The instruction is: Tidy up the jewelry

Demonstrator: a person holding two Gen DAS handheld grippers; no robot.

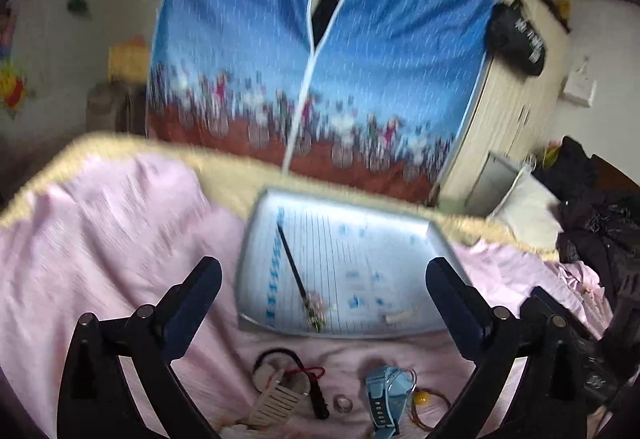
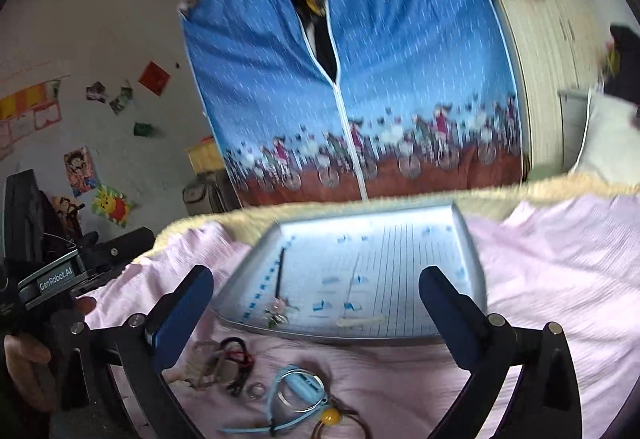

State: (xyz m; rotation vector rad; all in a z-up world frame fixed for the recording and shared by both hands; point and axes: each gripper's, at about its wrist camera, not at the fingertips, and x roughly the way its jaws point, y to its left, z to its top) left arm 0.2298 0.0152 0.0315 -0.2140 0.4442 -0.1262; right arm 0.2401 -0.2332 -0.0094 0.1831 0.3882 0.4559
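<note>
A silver tray (image 1: 440,239) (image 2: 466,239) lined with ruled paper lies on a pink bedspread. On it rest a black hair stick with a pink flower end (image 1: 294,271) (image 2: 279,279) and a small cream clip (image 1: 398,315) (image 2: 360,321). In front of the tray lies loose jewelry: a cream comb with black and red cords (image 1: 276,395) (image 2: 224,363), a silver ring (image 1: 343,403) (image 2: 258,389), a light blue watch (image 1: 384,395) (image 2: 302,389) and a yellow bead on a brown cord (image 1: 420,397) (image 2: 331,416). My left gripper (image 1: 324,303) and right gripper (image 2: 316,303) hover open above these, holding nothing.
The bed's cream fleece edge (image 1: 224,163) runs behind the tray. Beyond it hangs a blue zipped wardrobe cover (image 1: 320,51) beside a wooden cabinet (image 1: 516,95). Dark clothes (image 1: 592,207) pile at the right. A hand (image 2: 24,355) holds the other gripper's body at the right wrist view's left edge.
</note>
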